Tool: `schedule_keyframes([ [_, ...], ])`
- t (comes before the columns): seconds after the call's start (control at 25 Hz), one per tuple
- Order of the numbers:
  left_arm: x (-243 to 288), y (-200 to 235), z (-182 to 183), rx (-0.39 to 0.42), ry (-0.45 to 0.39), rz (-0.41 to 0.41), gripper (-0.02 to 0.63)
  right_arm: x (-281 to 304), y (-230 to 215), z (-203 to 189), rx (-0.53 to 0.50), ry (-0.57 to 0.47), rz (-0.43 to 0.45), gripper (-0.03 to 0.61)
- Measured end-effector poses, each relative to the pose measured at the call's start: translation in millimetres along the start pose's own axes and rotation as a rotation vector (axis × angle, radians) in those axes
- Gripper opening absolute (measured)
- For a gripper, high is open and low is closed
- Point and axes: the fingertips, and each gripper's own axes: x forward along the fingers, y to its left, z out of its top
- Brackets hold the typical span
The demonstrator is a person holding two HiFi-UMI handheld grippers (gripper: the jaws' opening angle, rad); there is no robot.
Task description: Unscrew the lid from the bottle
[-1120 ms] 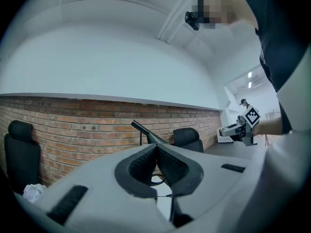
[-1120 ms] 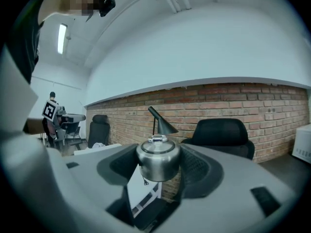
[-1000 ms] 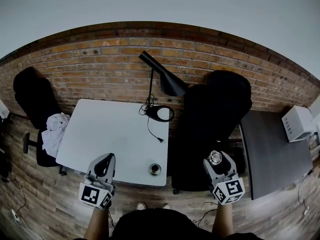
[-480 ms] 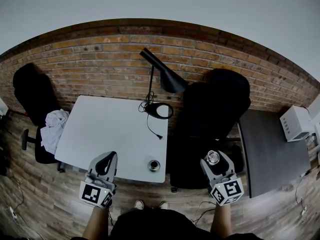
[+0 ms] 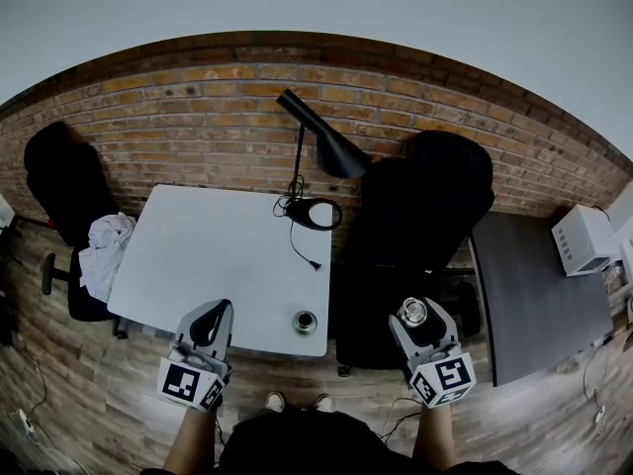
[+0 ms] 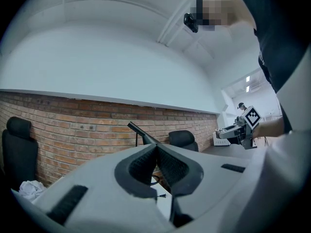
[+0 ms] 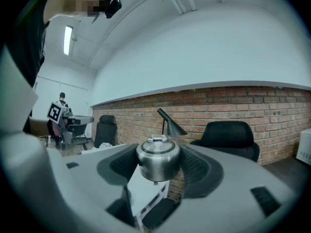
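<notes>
Two grippers out front, both levelled toward the brick wall (image 5: 198, 117). Starting far left: black chair (image 5: 59, 181) against the bricks, then a white cloth (image 5: 104, 255) heaped on a second seat just beside the counter (image 5: 198, 255). Onto the white counter itself. At its near edge, left gripper (image 5: 214, 309), shut tight, ribbed pads (image 6: 143, 161) pressed together, nothing between them. Hangs there empty, marker cube toward the person.

Sliding right along that near edge, close to the right corner: the bottle (image 5: 305, 322). Stands upright on the counter, steel, mouth open, no lid on it, well apart from either gripper. Back behind it, black lamp (image 5: 326, 146), shade tipped down to the right, round base (image 5: 314, 213) on the counter's far edge, cord (image 5: 300, 248) trailing forward and ending short of the bottle.

Past the counter's right edge now: big black office chair (image 5: 425, 201). In front of that, right gripper (image 5: 415, 312), jaws spread wide and clamped on the lid (image 7: 156, 158). Domed steel cap, small handle on top, seated squarely between the two pads, held upright. So lid off the bottle, up in the air to the right of the counter, over the chair seat in the head view.

Further right, dark table (image 5: 539, 300), white box (image 5: 584, 240) at its far corner. Wooden floor (image 5: 89, 384) underneath it all.
</notes>
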Motion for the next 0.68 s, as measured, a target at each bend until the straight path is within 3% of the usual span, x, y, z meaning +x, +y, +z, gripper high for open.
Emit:
schedule_keyframes([
  [0.68, -12.3, 7.7, -4.9, -0.003, 0.003, 0.014, 0.023, -1.8, 10.9, -4.0, 0.001, -0.009, -0.010, 0.270],
])
